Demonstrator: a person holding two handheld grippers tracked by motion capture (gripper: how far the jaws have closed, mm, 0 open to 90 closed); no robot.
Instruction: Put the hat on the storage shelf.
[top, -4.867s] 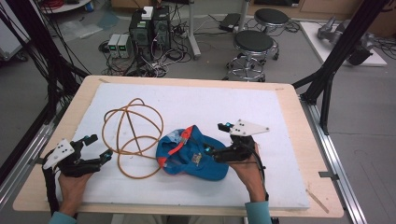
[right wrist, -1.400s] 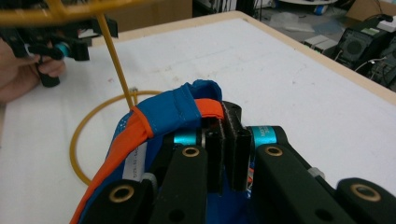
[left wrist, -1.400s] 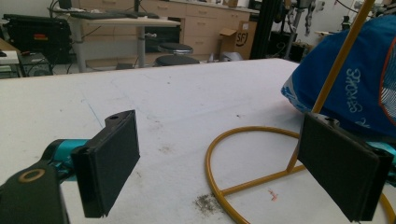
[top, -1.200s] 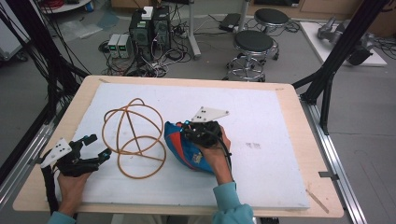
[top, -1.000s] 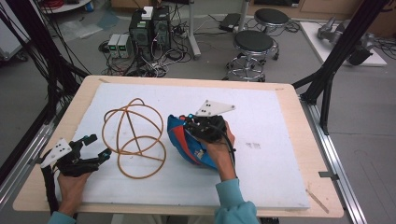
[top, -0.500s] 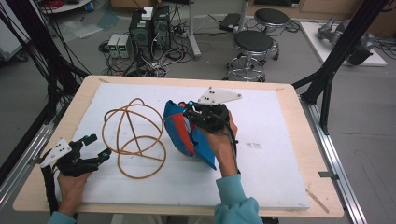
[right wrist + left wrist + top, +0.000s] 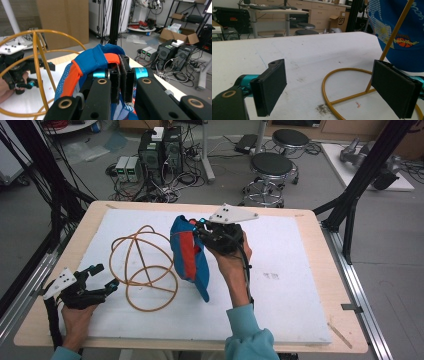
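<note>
A blue cloth garment with orange trim [image 7: 189, 256] hangs above the white mat, its lower corner near the surface. My right gripper [image 7: 200, 226] is shut on its top edge; in the right gripper view the black jaws pinch the blue-and-orange hem [image 7: 110, 58]. To its left stands a yellow wire frame of hoops [image 7: 145, 267] on the mat. My left gripper [image 7: 102, 279] rests at the table's left front, open, pointing at the frame; its pads [image 7: 272, 87] have nothing between them but the base hoop [image 7: 342, 75] beyond.
The white mat [image 7: 295, 285] covers a wooden table [image 7: 340, 270]. Behind the table are stools [image 7: 270, 167], computer boxes and cables [image 7: 160, 155] on the floor. Black frame posts [image 7: 360, 195] stand at both sides.
My right gripper has lifted the garment off the mat, so it now hangs upright beside the wire frame. The left gripper has stayed in place.
</note>
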